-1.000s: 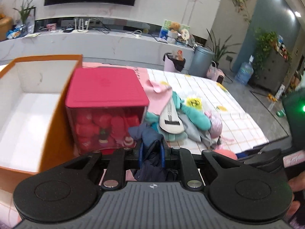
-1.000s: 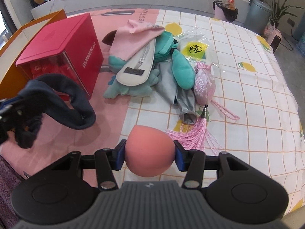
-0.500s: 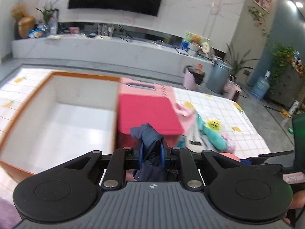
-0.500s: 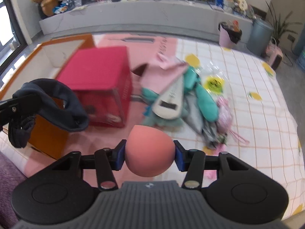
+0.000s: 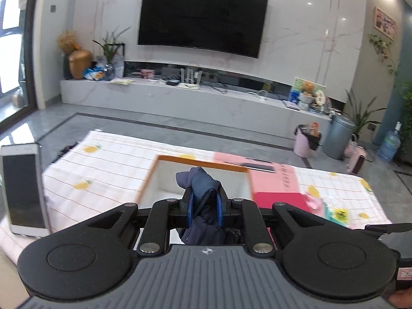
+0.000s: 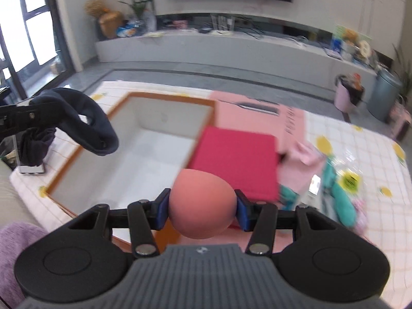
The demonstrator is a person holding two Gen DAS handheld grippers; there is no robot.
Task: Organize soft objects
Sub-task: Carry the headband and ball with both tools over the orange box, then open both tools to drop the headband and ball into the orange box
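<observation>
My left gripper [image 5: 204, 206] is shut on a dark blue cloth [image 5: 203, 188], which bunches up between the blue pads and hangs below them. In the right wrist view the same cloth [image 6: 85, 123] loops out of the left gripper at the far left, over the box's left rim. My right gripper [image 6: 202, 207] is shut on a soft pink ball [image 6: 202, 203], held above the near right corner of the orange-rimmed white box [image 6: 144, 149]. That box [image 5: 164, 175] lies open ahead of the left gripper. Several soft toys and cloths [image 6: 332, 188] lie piled at the right.
A red-lidded box [image 6: 237, 159] stands right of the open box, on a pink mat [image 6: 260, 113]. A phone [image 5: 24, 188] stands upright at the left. Past the checked sheet [image 5: 103, 170] are grey floor, bins [image 5: 337, 136] and a TV wall.
Both grippers have risen and swung left, from the toy pile and red-lidded box toward the open box. Each keeps its hold: cloth in the left, ball in the right.
</observation>
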